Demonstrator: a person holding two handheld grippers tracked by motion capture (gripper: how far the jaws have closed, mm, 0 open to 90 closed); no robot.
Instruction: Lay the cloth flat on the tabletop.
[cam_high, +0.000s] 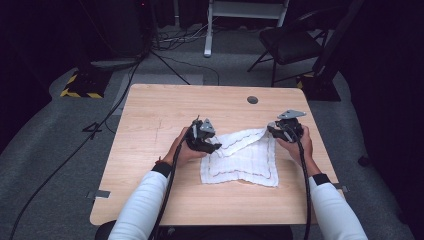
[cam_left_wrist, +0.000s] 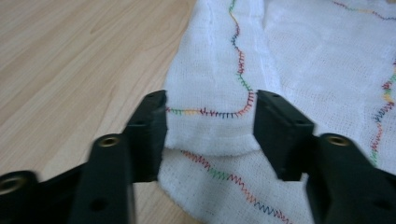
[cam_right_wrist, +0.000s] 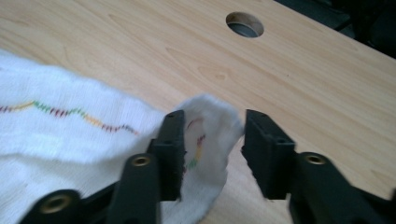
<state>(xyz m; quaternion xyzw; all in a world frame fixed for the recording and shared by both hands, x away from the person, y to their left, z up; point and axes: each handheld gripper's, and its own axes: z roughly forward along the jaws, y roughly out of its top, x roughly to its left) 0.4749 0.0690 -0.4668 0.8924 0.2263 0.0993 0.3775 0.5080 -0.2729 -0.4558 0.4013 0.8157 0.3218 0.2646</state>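
You are working a white cloth (cam_high: 242, 159) lying near the middle of the table (cam_high: 150, 110). Both the left gripper (cam_left_wrist: 210, 122) and right gripper (cam_right_wrist: 212, 140) are straddling its corners, jaws apart. It looks soft and light; pinch the stitched hems.

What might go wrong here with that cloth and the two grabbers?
The right gripper stands open with the white cloth corner bunched against one finger, so it may catch too little and slip. The left gripper straddles a folded-over corner above another layer; closing could pinch both layers and drag the cloth across the table.
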